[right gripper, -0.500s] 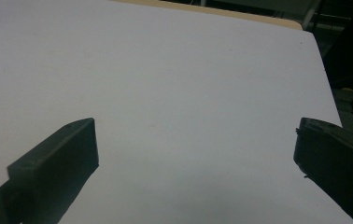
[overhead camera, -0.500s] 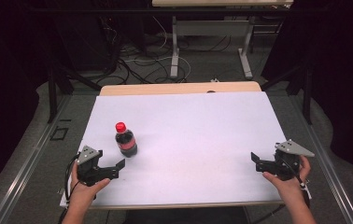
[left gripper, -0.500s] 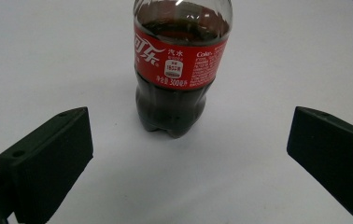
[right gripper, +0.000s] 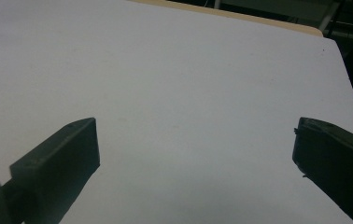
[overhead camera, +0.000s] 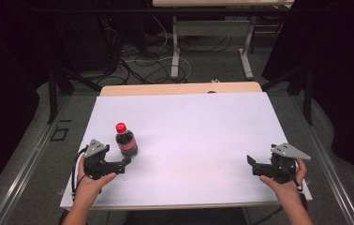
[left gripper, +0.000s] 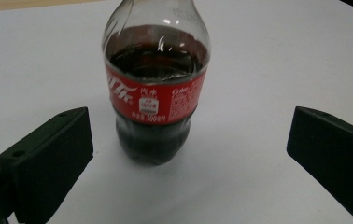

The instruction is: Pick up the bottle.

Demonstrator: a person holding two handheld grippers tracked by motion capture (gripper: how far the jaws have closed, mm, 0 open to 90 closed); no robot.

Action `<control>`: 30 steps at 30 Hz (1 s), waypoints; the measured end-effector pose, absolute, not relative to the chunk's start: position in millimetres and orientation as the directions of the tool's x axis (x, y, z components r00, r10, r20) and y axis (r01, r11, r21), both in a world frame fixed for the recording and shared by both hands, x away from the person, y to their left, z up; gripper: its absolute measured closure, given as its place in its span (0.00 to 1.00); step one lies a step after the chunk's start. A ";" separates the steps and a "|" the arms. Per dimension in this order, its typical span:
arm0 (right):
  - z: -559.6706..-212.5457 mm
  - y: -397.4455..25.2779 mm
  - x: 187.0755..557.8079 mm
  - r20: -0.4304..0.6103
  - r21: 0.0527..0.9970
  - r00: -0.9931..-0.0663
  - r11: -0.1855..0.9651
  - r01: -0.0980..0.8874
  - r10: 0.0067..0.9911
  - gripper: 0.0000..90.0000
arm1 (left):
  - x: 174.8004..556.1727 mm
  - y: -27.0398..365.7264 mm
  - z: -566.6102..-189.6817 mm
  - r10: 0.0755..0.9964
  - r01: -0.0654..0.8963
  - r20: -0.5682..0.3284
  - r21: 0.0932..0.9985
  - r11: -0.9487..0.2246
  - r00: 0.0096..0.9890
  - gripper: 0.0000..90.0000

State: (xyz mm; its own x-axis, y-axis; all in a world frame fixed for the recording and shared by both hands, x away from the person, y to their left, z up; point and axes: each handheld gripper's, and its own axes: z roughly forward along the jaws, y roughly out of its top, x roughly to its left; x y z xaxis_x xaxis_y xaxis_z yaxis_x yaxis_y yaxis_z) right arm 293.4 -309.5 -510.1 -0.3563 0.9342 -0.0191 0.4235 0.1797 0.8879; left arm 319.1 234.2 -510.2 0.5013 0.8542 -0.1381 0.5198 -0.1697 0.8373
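A small cola bottle (overhead camera: pixel 126 142) with a red cap and red label stands upright on the white table top (overhead camera: pixel 194 126), left of centre. My left gripper (overhead camera: pixel 124 164) sits just in front of it, jaws open and pointing at its base. In the left gripper view the bottle (left gripper: pixel 156 93) stands a little beyond the two spread black jaws, and the left gripper (left gripper: pixel 188 154) touches nothing. My right gripper (overhead camera: pixel 252 165) rests open near the front right corner. In the right gripper view, the right gripper (right gripper: pixel 193 154) has only bare white table (right gripper: pixel 188 84) between its jaws.
A wooden strip (overhead camera: pixel 180 88) runs along the table's far edge. Beyond it lie floor cables (overhead camera: pixel 142 61) and the legs of another desk (overhead camera: pixel 175 51). Dark curtains close off both sides.
My left gripper has edged forward and right, closer to the bottle. The right gripper has barely shifted.
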 end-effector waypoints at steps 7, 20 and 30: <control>-511.3 -303.9 301.3 -0.003 0.892 -0.367 0.168 0.420 0.930 0.02 | 347.3 229.3 -514.0 0.867 0.534 -0.139 0.830 -0.161 0.478 0.02; -514.8 -292.8 308.9 -0.014 0.886 -0.396 0.195 0.421 0.918 0.03 | 369.0 222.3 -531.1 0.887 0.558 -0.133 0.815 -0.157 0.443 0.21; -521.4 -289.7 311.8 -0.025 0.881 -0.410 0.214 0.421 0.912 0.03 | 367.0 219.0 -531.6 0.889 0.532 -0.069 0.821 -0.207 0.453 0.32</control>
